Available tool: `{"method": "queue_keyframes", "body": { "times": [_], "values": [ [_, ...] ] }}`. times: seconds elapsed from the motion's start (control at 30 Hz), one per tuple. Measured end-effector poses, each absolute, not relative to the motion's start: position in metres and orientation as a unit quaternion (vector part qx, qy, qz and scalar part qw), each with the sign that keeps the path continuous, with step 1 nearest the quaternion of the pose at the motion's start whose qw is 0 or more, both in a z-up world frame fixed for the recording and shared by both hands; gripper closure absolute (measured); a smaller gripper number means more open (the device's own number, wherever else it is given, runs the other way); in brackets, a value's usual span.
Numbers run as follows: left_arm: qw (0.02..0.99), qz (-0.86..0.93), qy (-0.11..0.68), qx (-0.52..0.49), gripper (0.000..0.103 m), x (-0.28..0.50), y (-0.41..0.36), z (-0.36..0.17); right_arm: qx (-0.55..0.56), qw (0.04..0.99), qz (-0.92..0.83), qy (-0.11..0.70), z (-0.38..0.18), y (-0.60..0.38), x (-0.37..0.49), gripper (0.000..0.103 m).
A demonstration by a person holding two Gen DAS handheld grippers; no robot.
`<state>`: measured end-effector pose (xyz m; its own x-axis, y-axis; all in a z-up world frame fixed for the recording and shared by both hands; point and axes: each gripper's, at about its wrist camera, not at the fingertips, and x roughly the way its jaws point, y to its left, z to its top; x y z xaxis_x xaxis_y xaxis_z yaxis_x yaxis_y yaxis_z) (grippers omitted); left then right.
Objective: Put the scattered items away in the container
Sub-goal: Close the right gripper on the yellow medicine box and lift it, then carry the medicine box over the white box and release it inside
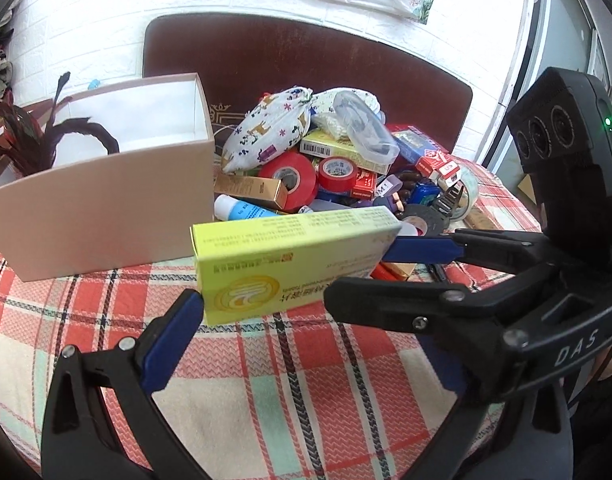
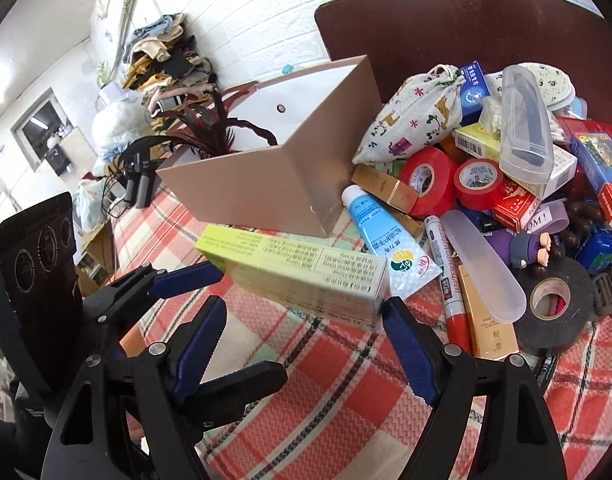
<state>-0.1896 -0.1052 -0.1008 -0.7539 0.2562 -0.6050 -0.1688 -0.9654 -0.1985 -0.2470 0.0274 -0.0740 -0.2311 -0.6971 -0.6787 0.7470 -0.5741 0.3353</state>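
A yellow-green medicine box [image 1: 289,264] hangs above the plaid tablecloth, held at both ends. My left gripper [image 1: 289,280] has its blue pad [image 1: 181,320] against the box's left end. My right gripper [image 2: 306,312] has its right pad [image 2: 406,344] at the box's [image 2: 293,268] other end; its left finger [image 2: 201,344] sits under the box. The right gripper also shows in the left wrist view [image 1: 426,276]. The pink open-topped container [image 1: 105,184] stands just behind and left, empty inside [image 2: 289,168].
A pile of items lies right of the container: red tape rolls [image 1: 293,180], patterned cloth pouches [image 2: 414,120], black tape [image 2: 554,304], a blue-white tube [image 2: 378,232], small boxes, a clear case [image 2: 526,136]. A dark chair back [image 1: 306,64] stands behind. Dark feathers [image 1: 29,136] rise at left.
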Motion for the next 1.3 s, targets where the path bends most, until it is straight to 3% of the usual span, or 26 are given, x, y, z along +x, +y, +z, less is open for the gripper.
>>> {"method": "queue_keyframes", "body": {
  "times": [0.57,1.3],
  "values": [
    [0.111,0.944,-0.056,-0.306,0.002,-0.191,-0.126,-0.062,0.394,0.475,-0.786,0.027,-0.034,0.009,-0.249,0.021],
    [0.061,0.952,-0.054,-0.295,0.002,-0.261,-0.219,0.0,0.374,0.519,-0.767,0.052,0.026,-0.105,-0.313,0.021]
  ]
}}
